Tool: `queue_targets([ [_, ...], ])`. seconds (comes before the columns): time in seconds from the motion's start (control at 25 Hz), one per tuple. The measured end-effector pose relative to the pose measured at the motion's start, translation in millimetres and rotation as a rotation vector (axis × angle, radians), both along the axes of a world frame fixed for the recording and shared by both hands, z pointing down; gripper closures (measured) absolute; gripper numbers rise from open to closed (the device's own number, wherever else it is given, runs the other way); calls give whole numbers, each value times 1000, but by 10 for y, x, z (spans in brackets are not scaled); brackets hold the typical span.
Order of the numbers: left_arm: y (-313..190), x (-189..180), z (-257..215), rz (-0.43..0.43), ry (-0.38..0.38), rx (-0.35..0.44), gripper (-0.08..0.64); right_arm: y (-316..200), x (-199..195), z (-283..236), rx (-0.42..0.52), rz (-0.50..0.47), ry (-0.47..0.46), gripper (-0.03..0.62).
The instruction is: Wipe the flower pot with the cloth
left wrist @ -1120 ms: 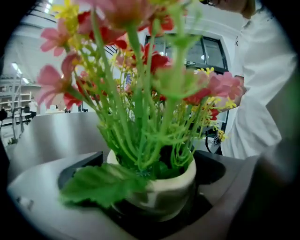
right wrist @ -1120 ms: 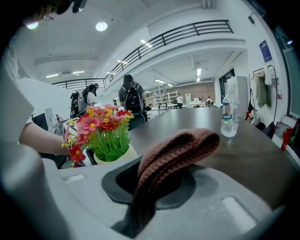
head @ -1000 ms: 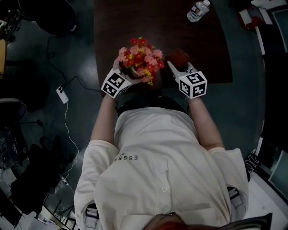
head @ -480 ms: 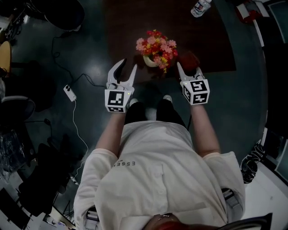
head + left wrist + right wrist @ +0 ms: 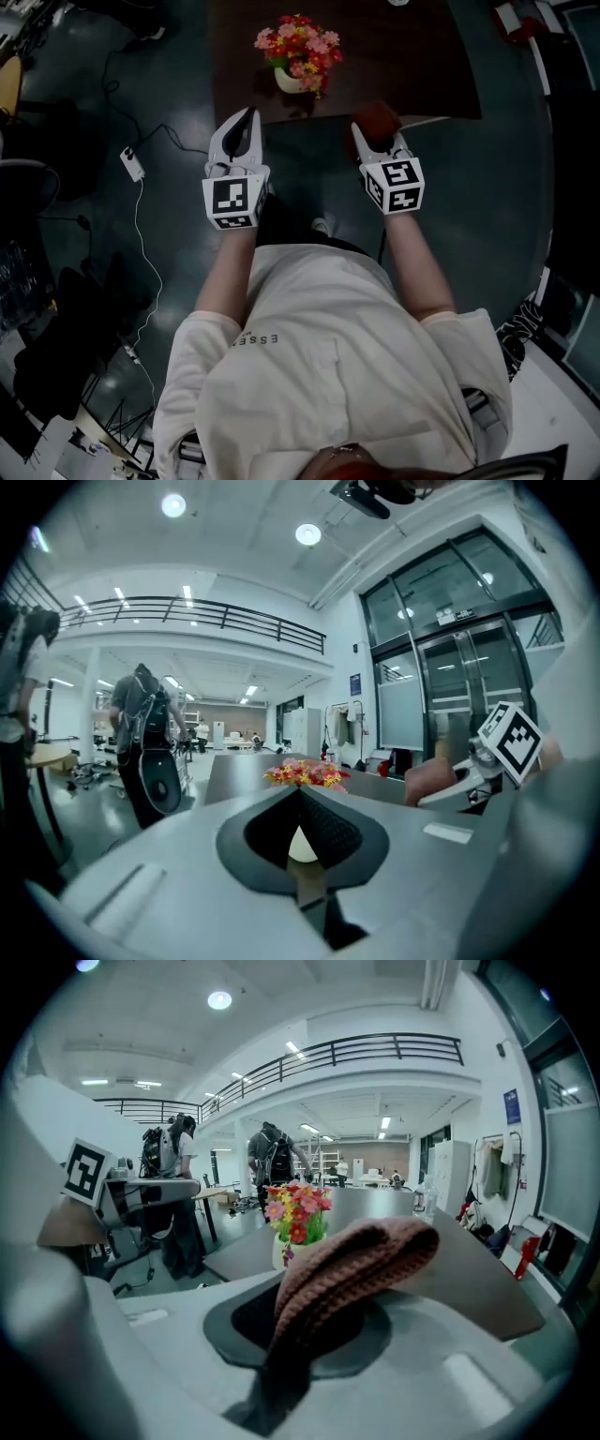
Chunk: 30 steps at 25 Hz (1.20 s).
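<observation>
Left claw (image 5: 246, 117): jaws have just closed, tips together, nothing between them; at the bench's near edge.
Right claw (image 5: 375, 134): clamped on a reddish-brown knitted cloth (image 5: 349, 1258) that folds over its tip.
Dark brown bench (image 5: 422, 75): stretches away beyond both claws.
White flower pot (image 5: 288, 81) of red, pink and yellow flowers: upright near the bench's front edge, apart from both claws.
Bearing: the pot is at eleven o'clock from the cloth claw and one o'clock from the empty claw, which looks slightly nearer.
</observation>
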<state>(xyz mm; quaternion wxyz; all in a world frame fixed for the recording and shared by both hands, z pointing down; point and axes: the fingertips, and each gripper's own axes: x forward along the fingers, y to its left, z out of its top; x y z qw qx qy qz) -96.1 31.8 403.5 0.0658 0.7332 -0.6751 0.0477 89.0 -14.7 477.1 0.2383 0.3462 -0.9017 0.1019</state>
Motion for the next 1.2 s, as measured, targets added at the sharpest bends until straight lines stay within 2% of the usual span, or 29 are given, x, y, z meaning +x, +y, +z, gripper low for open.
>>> queue_targets([
  [0.12, 233, 206, -40, -69, 22, 8, 551, 265, 162, 18, 6, -65, -7, 548],
  [0.2, 378, 371, -66, -77, 32, 19, 551, 400, 271, -16, 21, -110, 3, 548],
  [0.56, 961, 903, -113, -23, 30, -3, 550, 928, 591, -145, 58, -180, -26, 548],
  [0.8, 1159, 1032, -200, 5, 35, 11, 550, 1190, 640, -192, 63, -176, -43, 548],
  [0.96, 1317, 1137, -204, 66, 49, 17, 550, 1391, 628, -227, 76, -200, -30, 548],
  [1.2, 1432, 1143, -229, 60, 27, 37, 549, 1529, 636, -237, 84, -195, -40, 548],
])
